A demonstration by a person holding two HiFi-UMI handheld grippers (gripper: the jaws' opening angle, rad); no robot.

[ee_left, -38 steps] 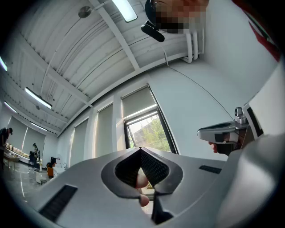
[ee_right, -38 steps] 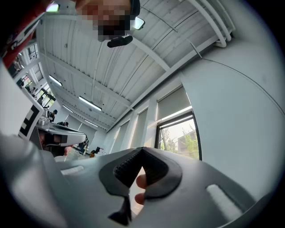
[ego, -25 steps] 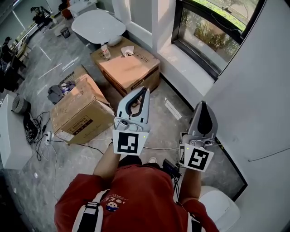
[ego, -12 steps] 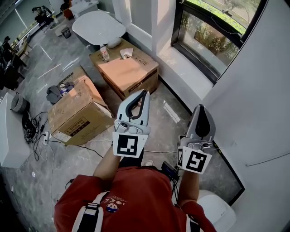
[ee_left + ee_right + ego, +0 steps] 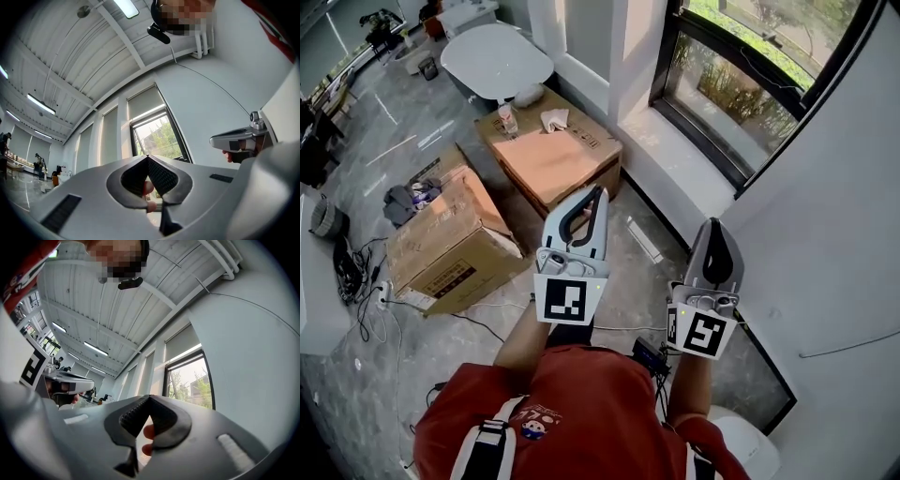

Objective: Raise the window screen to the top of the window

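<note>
The window screen (image 5: pixel 144 101) hangs as a pale panel over the upper part of the dark-framed window (image 5: pixel 157 138), well ahead of both grippers. Glass with green trees shows below it. The left gripper (image 5: pixel 600 191) has its jaws pressed together with nothing between them. The right gripper (image 5: pixel 715 223) beside it is likewise closed and empty. Both point toward the window wall, apart from the white sill (image 5: pixel 684 155). Further left, 2 cardboard boxes stand on the grey floor, the nearer box (image 5: pixel 441 239) and the farther box (image 5: pixel 553 155), close to a white table (image 5: pixel 492 56).
</note>
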